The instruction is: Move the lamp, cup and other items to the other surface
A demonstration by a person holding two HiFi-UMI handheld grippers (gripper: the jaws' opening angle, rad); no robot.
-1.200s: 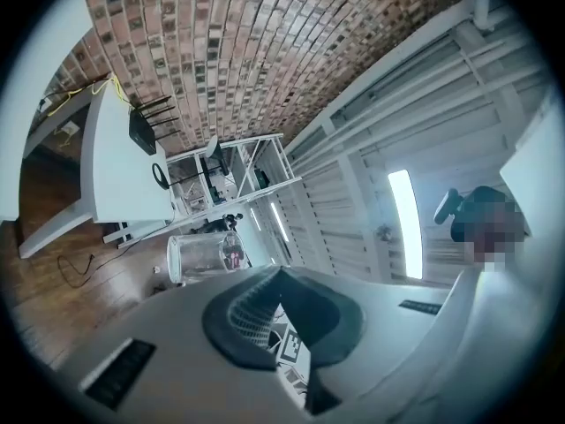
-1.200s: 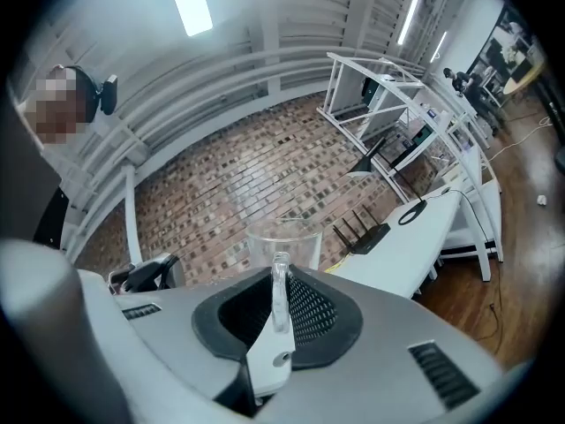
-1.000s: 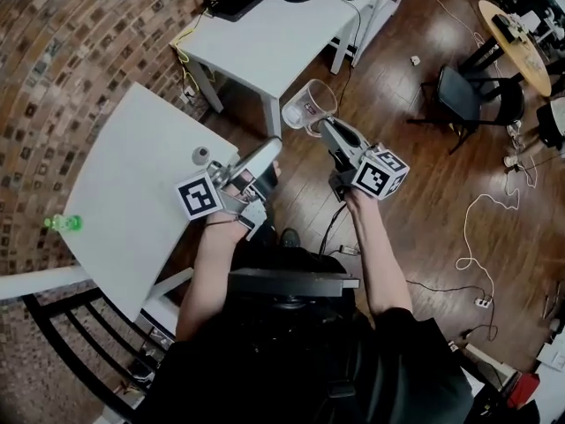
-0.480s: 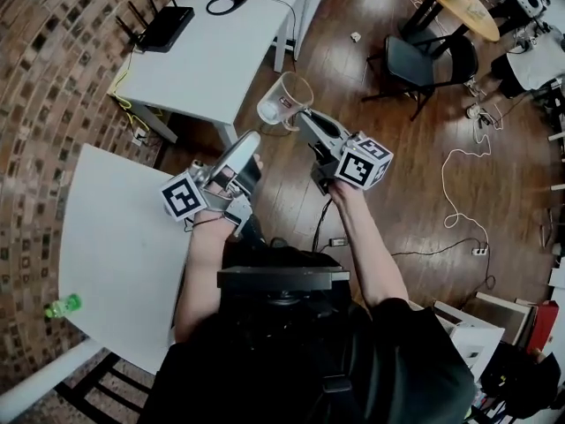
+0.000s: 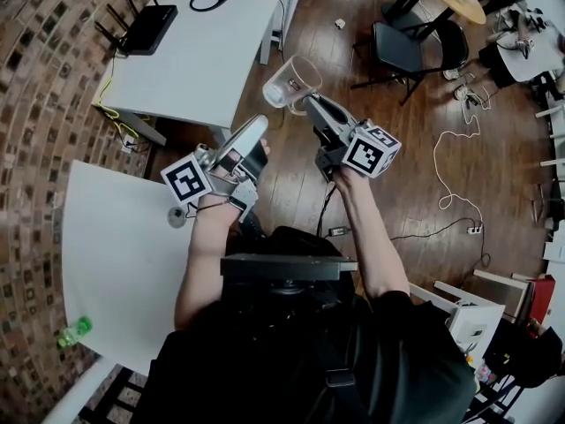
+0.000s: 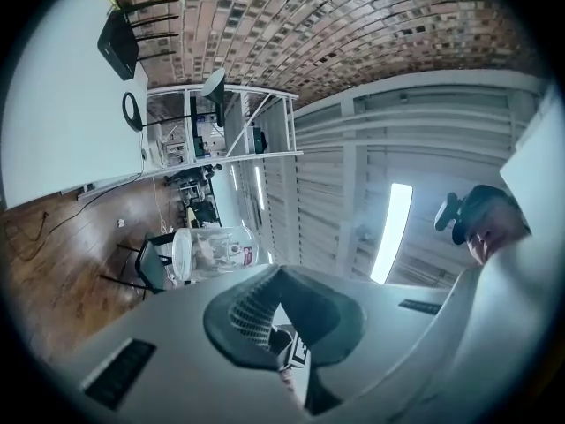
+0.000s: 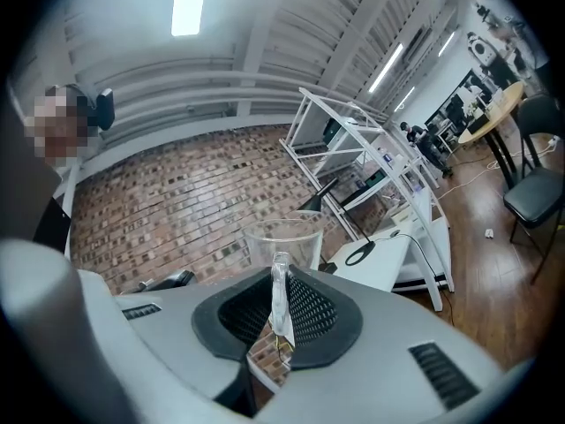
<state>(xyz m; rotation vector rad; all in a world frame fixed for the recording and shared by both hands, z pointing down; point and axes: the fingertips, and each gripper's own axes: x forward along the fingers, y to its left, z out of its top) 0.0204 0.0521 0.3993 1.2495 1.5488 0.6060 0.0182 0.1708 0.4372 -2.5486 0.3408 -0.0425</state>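
Wood floor [image 5: 397,148], cup [image 5: 287,79] held above it.
Right gripper [image 5: 309,106] clamps its handle [image 7: 279,299]; left gripper [image 5: 254,129] closed, empty.

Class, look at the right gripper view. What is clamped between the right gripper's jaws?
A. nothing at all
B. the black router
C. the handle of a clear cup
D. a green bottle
C: in the right gripper view the right gripper presses its pads on the thin handle of the clear cup, and the head view shows that cup held above the wooden floor.
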